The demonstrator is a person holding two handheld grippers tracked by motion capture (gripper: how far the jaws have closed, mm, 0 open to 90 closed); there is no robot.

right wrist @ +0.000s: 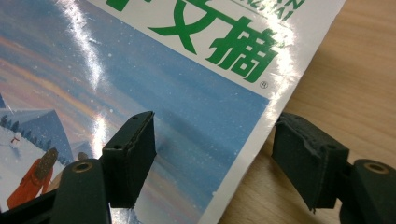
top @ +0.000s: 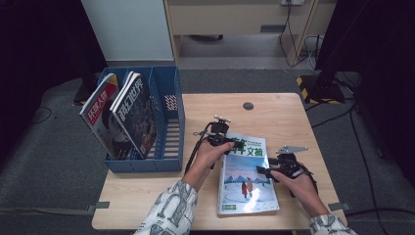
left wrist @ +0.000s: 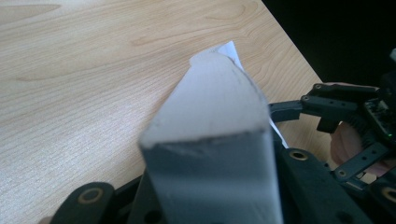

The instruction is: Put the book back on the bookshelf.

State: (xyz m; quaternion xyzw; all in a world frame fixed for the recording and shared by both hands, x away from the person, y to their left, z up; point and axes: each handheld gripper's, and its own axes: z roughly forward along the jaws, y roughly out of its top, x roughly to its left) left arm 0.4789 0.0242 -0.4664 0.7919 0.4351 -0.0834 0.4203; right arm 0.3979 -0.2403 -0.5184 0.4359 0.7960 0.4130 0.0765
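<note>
A magazine (top: 247,183) with a snowy blue cover and green title lies on the wooden table (top: 147,191) in front of the person. My left gripper (top: 229,143) is at its far left corner. In the left gripper view that corner (left wrist: 210,107) stands up between the jaws, its pale underside facing the camera, and my left gripper (left wrist: 201,184) looks shut on it. My right gripper (top: 262,170) sits at the magazine's right edge. In the right gripper view the cover (right wrist: 163,70) lies under one pad (right wrist: 130,154) while the other hangs over bare wood; my right gripper (right wrist: 212,154) is open.
A blue file holder (top: 169,122) stands at the table's left with two magazines (top: 100,105) (top: 134,107) leaning in its left compartments. A round cable hole (top: 248,105) marks the far middle. The right gripper (left wrist: 327,112) also appears at the right of the left gripper view.
</note>
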